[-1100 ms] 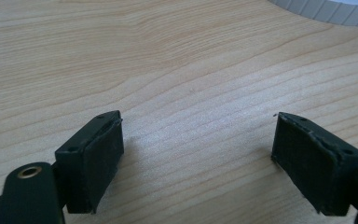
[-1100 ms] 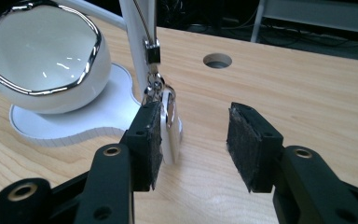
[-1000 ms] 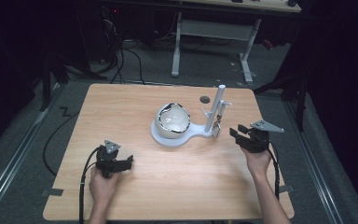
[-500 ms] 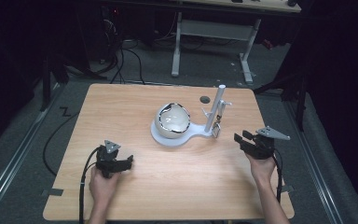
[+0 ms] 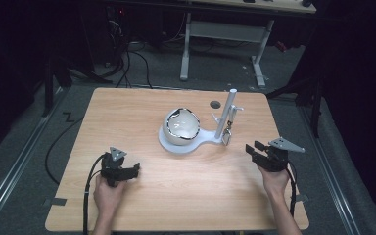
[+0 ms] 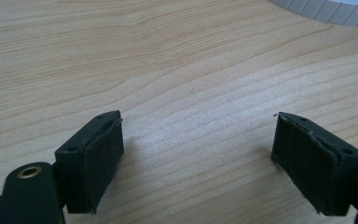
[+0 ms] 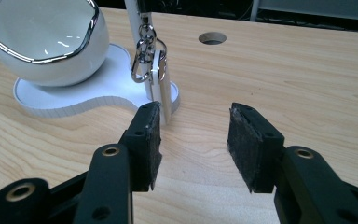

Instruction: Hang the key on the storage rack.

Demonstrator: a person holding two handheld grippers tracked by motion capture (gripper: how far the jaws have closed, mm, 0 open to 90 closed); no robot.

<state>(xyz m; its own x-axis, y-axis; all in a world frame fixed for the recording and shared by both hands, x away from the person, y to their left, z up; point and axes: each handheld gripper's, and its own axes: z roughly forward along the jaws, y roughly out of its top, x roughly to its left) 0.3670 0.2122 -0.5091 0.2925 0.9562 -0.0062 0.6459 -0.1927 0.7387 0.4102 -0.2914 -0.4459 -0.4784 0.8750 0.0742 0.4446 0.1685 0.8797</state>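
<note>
High view shows your left gripper (image 5: 127, 170) low on the table (image 5: 142, 112), near the front left, with your left hand (image 5: 108, 192) behind it. Your right gripper (image 5: 255, 150) sits near the right edge, held by your right hand (image 5: 275, 178), and points left toward the stand. Left gripper view has your jaws wide apart over bare wood, nothing between them, and a sliver of the white base (image 6: 326, 9) at the top right corner. Right gripper view has your jaws parted too, with nothing held between them. Just beyond your left jaw in that view hangs a white tag (image 7: 162, 86) on a metal clasp (image 7: 142, 56), clipped to the post (image 5: 227, 115) of the stand. You can't tell from these views whether the jaw touches the tag. The bowl (image 5: 181, 125), white with a shiny rim, rests on the base near the table's middle, to the left of the post. A round hole (image 5: 215, 104) lies in the tabletop behind the bowl and post.
</note>
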